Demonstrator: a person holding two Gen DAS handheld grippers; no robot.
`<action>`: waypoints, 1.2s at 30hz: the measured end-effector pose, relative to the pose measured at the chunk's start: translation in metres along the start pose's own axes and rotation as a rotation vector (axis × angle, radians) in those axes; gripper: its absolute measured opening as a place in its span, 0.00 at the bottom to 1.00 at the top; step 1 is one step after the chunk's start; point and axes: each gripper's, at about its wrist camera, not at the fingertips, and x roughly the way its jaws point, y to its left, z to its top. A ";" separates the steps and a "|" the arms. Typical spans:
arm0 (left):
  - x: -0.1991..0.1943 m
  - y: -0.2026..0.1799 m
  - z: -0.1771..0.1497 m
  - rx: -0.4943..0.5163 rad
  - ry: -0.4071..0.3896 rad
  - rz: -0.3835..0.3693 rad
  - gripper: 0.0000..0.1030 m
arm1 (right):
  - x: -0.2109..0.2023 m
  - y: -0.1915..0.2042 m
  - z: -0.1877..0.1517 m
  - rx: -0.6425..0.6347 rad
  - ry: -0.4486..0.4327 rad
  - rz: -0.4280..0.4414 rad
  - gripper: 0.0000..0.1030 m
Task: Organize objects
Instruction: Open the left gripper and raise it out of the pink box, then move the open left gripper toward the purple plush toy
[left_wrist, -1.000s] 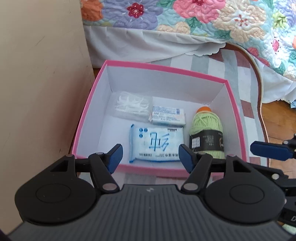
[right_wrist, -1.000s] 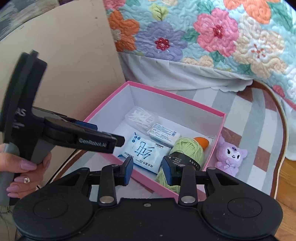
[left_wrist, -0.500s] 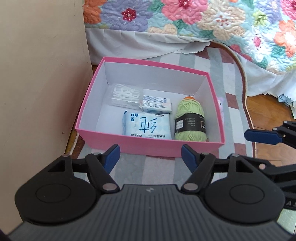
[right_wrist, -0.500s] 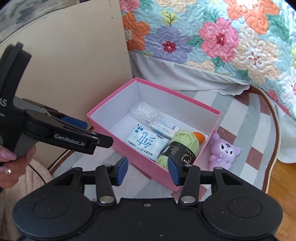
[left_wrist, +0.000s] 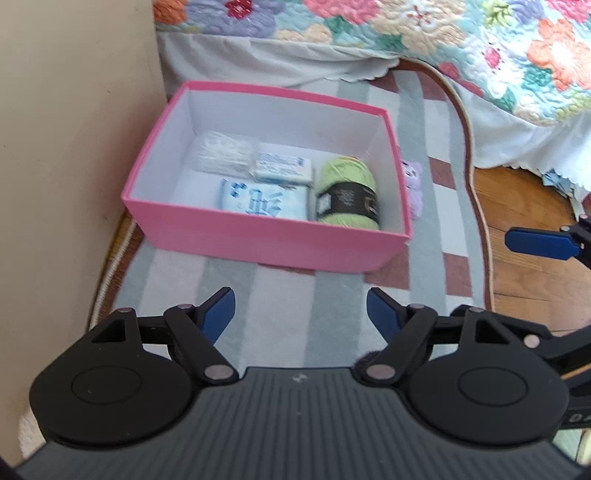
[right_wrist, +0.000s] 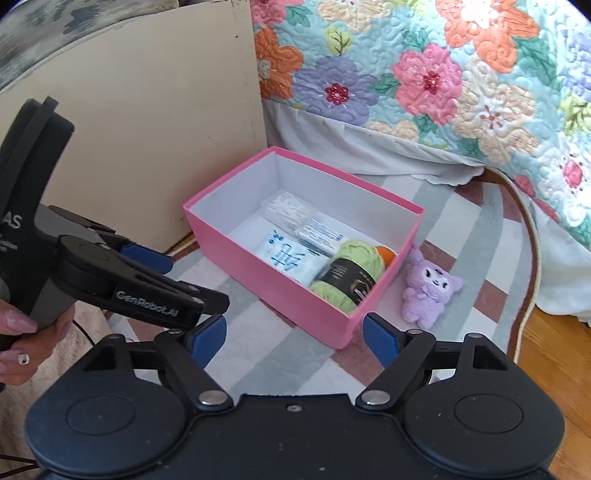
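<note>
A pink box (left_wrist: 258, 240) (right_wrist: 288, 284) stands on the striped rug. It holds a green yarn ball (left_wrist: 347, 195) (right_wrist: 347, 273), a blue tissue pack (left_wrist: 264, 197) (right_wrist: 286, 256), a small white pack (left_wrist: 282, 166) and a bag of cotton swabs (left_wrist: 223, 153) (right_wrist: 288, 212). A purple plush toy (right_wrist: 428, 288) (left_wrist: 413, 184) lies on the rug just right of the box. My left gripper (left_wrist: 301, 310) is open and empty, short of the box. My right gripper (right_wrist: 293, 332) is open and empty, near the box's front corner.
A beige cabinet (left_wrist: 66, 147) (right_wrist: 155, 129) stands left of the box. A bed with a floral quilt (right_wrist: 443, 74) (left_wrist: 443, 33) lies behind. The striped rug (left_wrist: 280, 306) ends at wooden floor (left_wrist: 524, 221) on the right.
Both grippers have pulled back and up from the box, which now looks smaller. My right gripper's jaws have opened wider. The box's contents have not moved.
</note>
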 end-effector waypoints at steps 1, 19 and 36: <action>0.001 -0.003 -0.001 0.002 0.015 -0.008 0.76 | -0.001 -0.001 -0.003 -0.003 0.004 -0.003 0.82; 0.024 -0.075 0.017 0.037 0.035 -0.113 0.92 | -0.019 -0.059 -0.036 0.012 -0.048 -0.137 0.91; 0.083 -0.187 0.092 0.304 -0.023 -0.169 0.71 | 0.000 -0.127 -0.059 0.169 -0.209 -0.054 0.90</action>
